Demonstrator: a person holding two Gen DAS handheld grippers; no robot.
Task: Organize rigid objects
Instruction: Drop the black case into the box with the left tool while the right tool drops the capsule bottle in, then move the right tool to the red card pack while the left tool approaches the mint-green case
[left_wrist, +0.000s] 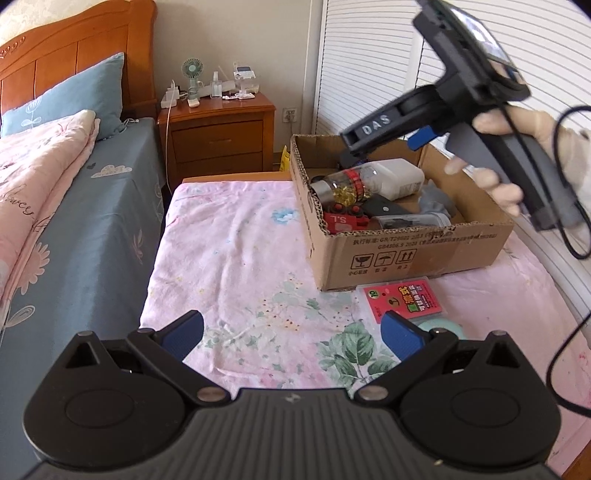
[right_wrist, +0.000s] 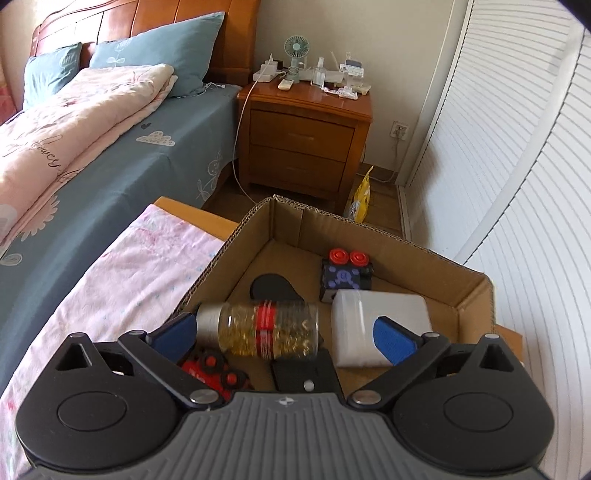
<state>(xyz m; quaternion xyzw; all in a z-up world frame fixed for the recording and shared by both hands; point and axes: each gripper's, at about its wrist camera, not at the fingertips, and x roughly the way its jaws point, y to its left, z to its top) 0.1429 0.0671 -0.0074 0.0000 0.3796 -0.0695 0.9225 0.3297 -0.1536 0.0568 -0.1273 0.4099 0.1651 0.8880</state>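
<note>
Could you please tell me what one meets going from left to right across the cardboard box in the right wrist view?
Red toy car → clear bottle of yellow capsules with a silver cap and red band → white rectangular plastic container.

Box (right_wrist: 388, 236): open brown cardboard, printed symbols on one outer wall, standing on the pink floral tabletop (left_wrist: 236, 258). Bottle (right_wrist: 269, 329): clear, silver cap, red band, filled with yellow capsules; lies on its side in the box. White container (right_wrist: 384, 314): lies just beside the bottle. Blue-black toy (right_wrist: 345, 275) with red wheels: near the far wall. Red toy (right_wrist: 214, 373): under the bottle's cap end. Red card pack (left_wrist: 402, 299): flat on the tabletop, just outside the box.
</note>
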